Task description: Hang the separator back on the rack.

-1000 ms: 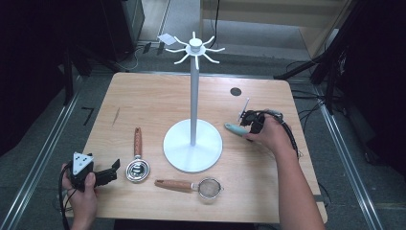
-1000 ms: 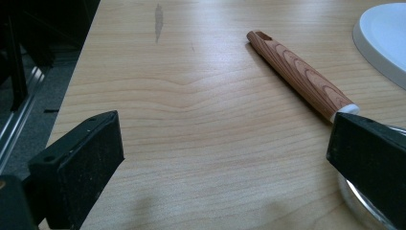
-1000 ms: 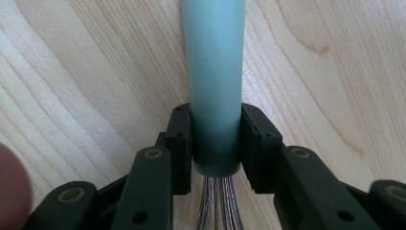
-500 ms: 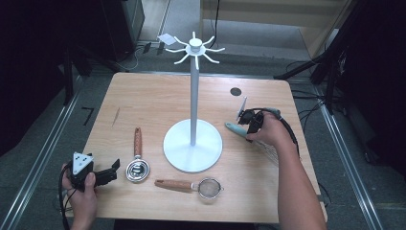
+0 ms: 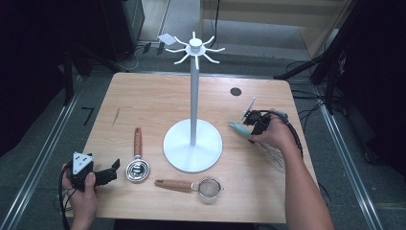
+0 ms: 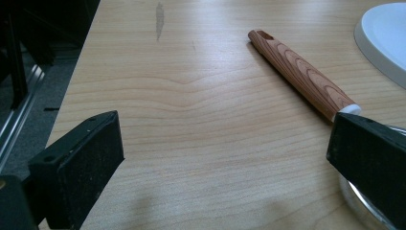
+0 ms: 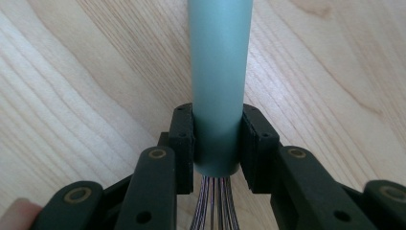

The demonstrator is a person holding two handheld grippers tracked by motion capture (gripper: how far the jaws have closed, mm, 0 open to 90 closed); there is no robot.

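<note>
The whisk (image 5: 261,141) lies on the right side of the wooden table (image 5: 153,103), to the right of the white stand's round base. Its teal handle (image 7: 219,72) points toward the stand; its wire loops (image 5: 275,158) run back beneath the person's right hand (image 5: 275,136), near the table's right edge.

The right gripper (image 7: 216,143) is clamped on the handle. In the right gripper view, both black pads press flat against the sides of the teal cylinder at its wire end, with the wires emerging just below the pads. The jaws stand only as far apart as the handle is thick.

The white stand (image 5: 193,100) occupies the table's centre: a round base, a tall thin pole and a ring of hooks at the top.

Left of the base lies a wooden-handled measuring cup (image 5: 137,160), its metal bowl nearest the person. In front of the base lies a small mesh strainer (image 5: 194,185) with a wooden handle pointing left.

The left gripper (image 5: 112,170) rests at the near left corner of the table, held in the left hand (image 5: 81,194). Its jaws stand wide apart with nothing between them; the measuring cup's bowl lies just beside its right jaw.
</note>
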